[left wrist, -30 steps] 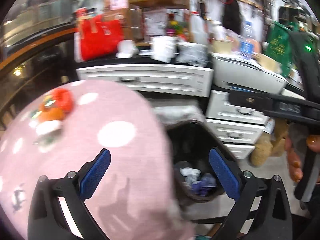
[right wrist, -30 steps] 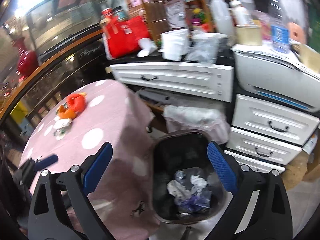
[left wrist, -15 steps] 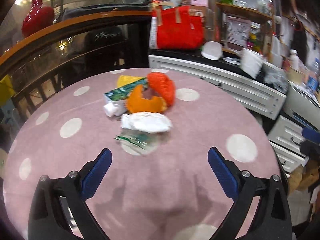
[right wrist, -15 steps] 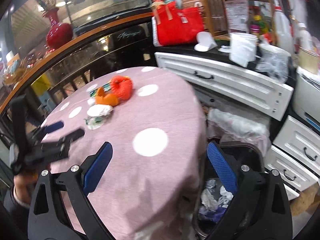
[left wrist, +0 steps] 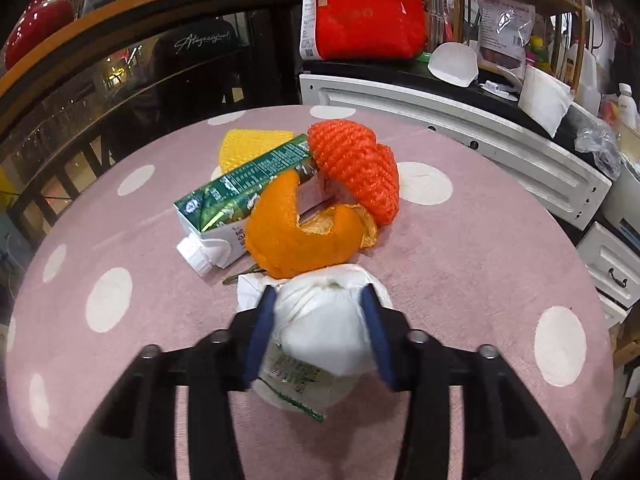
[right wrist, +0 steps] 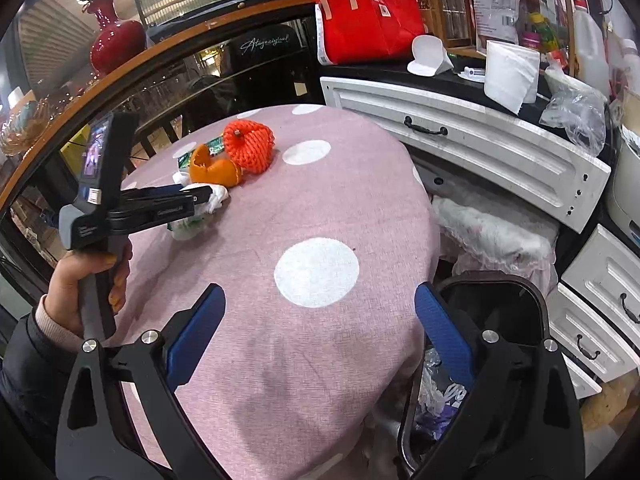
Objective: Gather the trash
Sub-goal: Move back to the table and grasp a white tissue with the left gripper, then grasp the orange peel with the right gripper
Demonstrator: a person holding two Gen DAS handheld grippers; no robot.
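My left gripper (left wrist: 316, 320) is shut on a crumpled white tissue wad (left wrist: 324, 320) lying over a clear plastic wrapper (left wrist: 298, 386) on the pink polka-dot table (left wrist: 460, 248). Just beyond lie an orange peel (left wrist: 296, 236), a green milk carton (left wrist: 236, 196), an orange foam net (left wrist: 356, 168) and a yellow foam net (left wrist: 248, 146). In the right wrist view the left gripper (right wrist: 200, 196) holds the tissue (right wrist: 218, 196) beside the peel (right wrist: 212, 168). My right gripper (right wrist: 316, 332) is open and empty above the table's near edge, next to the black trash bin (right wrist: 492, 296).
White drawer cabinets (right wrist: 460, 140) stand behind and right of the table, with a red bag (right wrist: 368, 24) and a paper roll (right wrist: 508, 76) on top. A lace-covered bundle (right wrist: 492, 236) sits between table and bin. The bin holds crumpled trash (right wrist: 440, 396).
My left gripper has swung from the bin to the table's trash pile, moved in and closed on the white tissue. My right gripper turned toward the table and stayed open.
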